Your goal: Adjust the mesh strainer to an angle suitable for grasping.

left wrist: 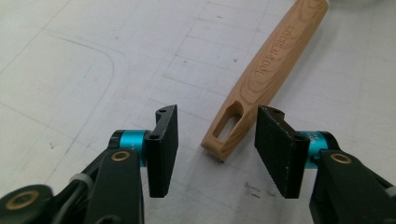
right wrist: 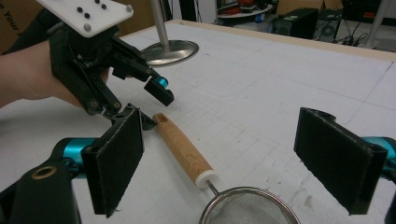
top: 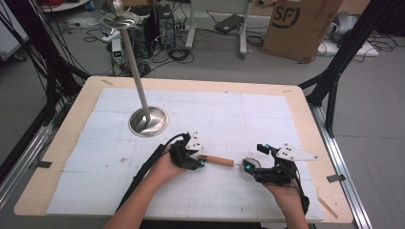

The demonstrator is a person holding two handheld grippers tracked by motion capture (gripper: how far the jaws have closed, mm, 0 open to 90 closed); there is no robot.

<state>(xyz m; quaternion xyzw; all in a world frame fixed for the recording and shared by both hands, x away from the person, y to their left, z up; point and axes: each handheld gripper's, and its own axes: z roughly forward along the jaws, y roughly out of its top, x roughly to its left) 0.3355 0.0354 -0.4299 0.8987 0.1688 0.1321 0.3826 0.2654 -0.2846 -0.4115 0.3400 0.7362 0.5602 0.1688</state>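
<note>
A small strainer [top: 241,165] with a wooden handle [top: 218,161] lies flat on the white gridded mat [top: 215,109] that covers the counter [top: 62,143], in its near half, between the person's two hands; its handle points toward the left gripper [top: 198,161] and its mesh bowl [right wrist: 250,207] lies just before the right gripper [top: 249,168]; in the left gripper view the slotted end of the handle sits in the gap between the two black fingers [left wrist: 164,149], nearer the right-hand one, and the fingers stand apart with neither pressed against the wood; in the right gripper view the right gripper's fingers [right wrist: 116,161] are spread wide, the rim of the mesh bowl lying low between them and touching neither; the same view shows the left hand [right wrist: 32,77] holding its gripper over the handle's far end; a metal stand [top: 143,71] with a round base rises from the far left part of the mat, well apart from the strainer; a cardboard box [top: 298,26] stands on the floor beyond the counter.
</note>
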